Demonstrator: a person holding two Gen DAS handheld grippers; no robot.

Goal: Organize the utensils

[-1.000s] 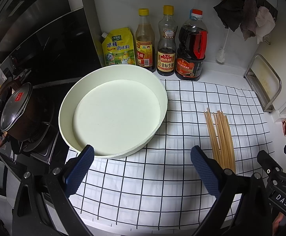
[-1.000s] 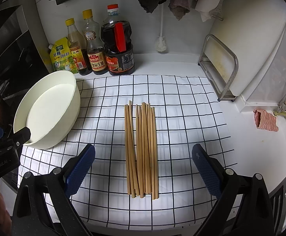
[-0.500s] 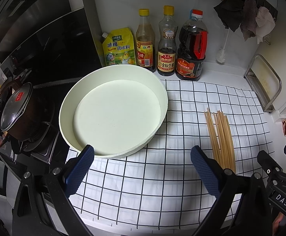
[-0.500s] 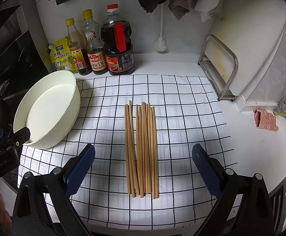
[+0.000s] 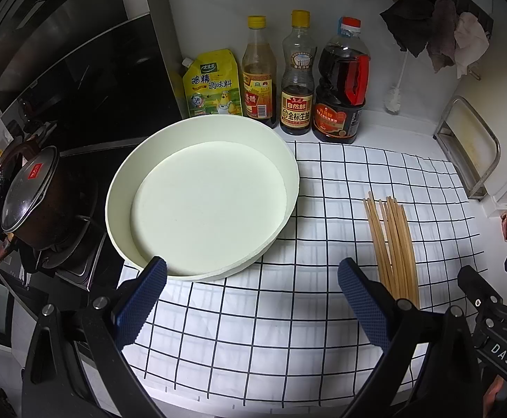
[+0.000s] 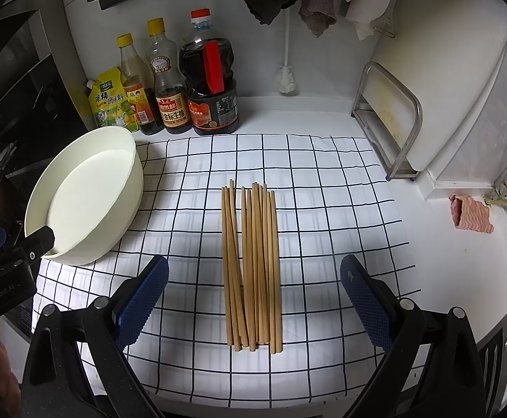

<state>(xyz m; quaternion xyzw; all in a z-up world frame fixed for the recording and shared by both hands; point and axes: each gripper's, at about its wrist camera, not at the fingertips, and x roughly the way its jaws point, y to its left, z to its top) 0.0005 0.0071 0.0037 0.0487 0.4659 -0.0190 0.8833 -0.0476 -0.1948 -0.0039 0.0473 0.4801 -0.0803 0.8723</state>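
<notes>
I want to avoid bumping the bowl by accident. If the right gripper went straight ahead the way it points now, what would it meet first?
Probably the bundle of wooden chopsticks on the checked cloth, lying between the open right gripper fingers. The white bowl sits well off to its left.

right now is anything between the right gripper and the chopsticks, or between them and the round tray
Nothing visible. The right gripper hangs open over the chopsticks, and only bare grid cloth lies between them and the empty tray.
</notes>
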